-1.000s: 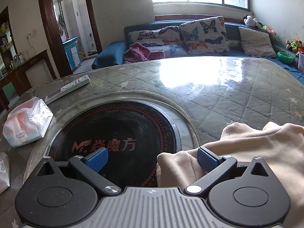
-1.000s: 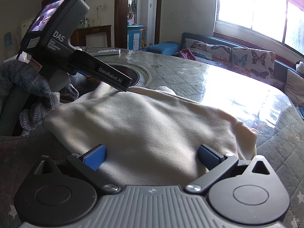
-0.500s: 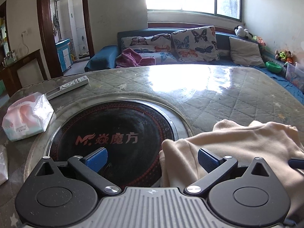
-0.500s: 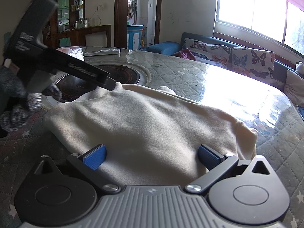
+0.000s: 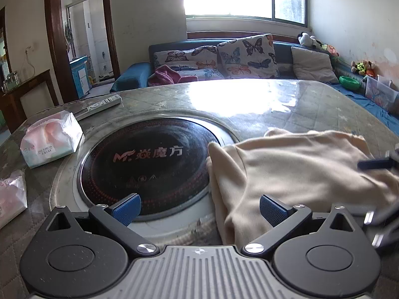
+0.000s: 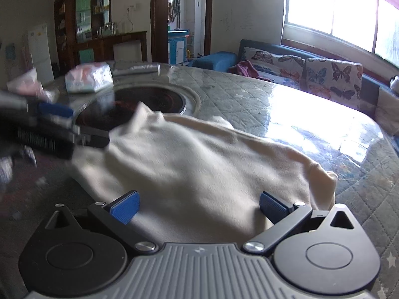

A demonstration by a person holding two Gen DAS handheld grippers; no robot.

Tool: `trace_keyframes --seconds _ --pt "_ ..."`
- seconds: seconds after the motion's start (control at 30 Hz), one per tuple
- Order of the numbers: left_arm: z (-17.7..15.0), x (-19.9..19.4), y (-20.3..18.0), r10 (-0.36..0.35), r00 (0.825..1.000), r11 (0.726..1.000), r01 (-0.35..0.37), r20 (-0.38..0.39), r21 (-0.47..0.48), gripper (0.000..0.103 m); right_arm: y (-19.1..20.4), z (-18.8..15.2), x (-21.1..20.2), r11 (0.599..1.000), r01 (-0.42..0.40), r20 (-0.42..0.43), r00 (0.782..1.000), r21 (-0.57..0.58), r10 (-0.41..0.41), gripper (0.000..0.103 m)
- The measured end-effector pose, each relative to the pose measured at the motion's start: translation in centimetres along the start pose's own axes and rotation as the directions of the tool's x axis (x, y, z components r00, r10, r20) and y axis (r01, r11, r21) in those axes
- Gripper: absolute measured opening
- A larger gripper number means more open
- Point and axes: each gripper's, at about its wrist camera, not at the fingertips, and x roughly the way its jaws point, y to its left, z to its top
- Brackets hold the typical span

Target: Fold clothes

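A cream garment [image 5: 286,169] lies in a rumpled, partly folded heap on the quilted table [image 5: 249,104], its left edge overlapping the rim of a black cooktop. My left gripper [image 5: 198,210] is open at that left edge, and cloth reaches in by the right pad. My right gripper [image 6: 198,208] is open low over the near edge of the garment [image 6: 199,164], gripping nothing. The left tool's blurred fingers [image 6: 56,111] show at the left of the right wrist view. A blurred finger of the right tool [image 5: 376,163] shows at the right edge.
A round black induction cooktop [image 5: 147,159] is set into the table. A tissue pack [image 5: 51,139], a remote [image 5: 102,104] and a plastic bag [image 5: 11,194] lie to its left. A sofa with butterfly cushions [image 5: 224,59] stands beyond the table.
My left gripper has drawn back and left off the garment, still open, and is now blurred with motion. The garment's far-left corner now stands up in a peak. The right gripper has barely moved.
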Motion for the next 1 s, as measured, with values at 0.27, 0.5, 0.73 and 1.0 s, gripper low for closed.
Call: trace_keyframes --seconds 0.27,0.5,0.73,1.0 --pt "-1.1 0.5 0.0 0.009 0.999 1.0 -0.009 -0.041 0.02 0.103 -2.0 2.2 1.1 0.99 0.122 -0.015 0.992 0.063 -0.122 0.103" --pt "-1.7 0.6 0.5 -0.006 0.998 1.0 0.007 -0.07 0.015 0.103 -2.7 1.8 2.2 0.988 0.138 -0.046 0.99 0.065 -0.136 0.103" --pt "-0.2 -0.6 0.3 -0.035 0.999 0.999 0.035 -0.022 0.015 0.103 -2.6 3.9 2.7 0.987 0.161 -0.034 0.986 0.013 -0.161 0.103" --pt "1.9 0.8 0.0 -0.033 0.999 0.999 0.033 -0.017 0.014 0.103 -3.2 5.1 4.3 0.981 0.197 -0.056 0.979 0.0 -0.196 0.103"
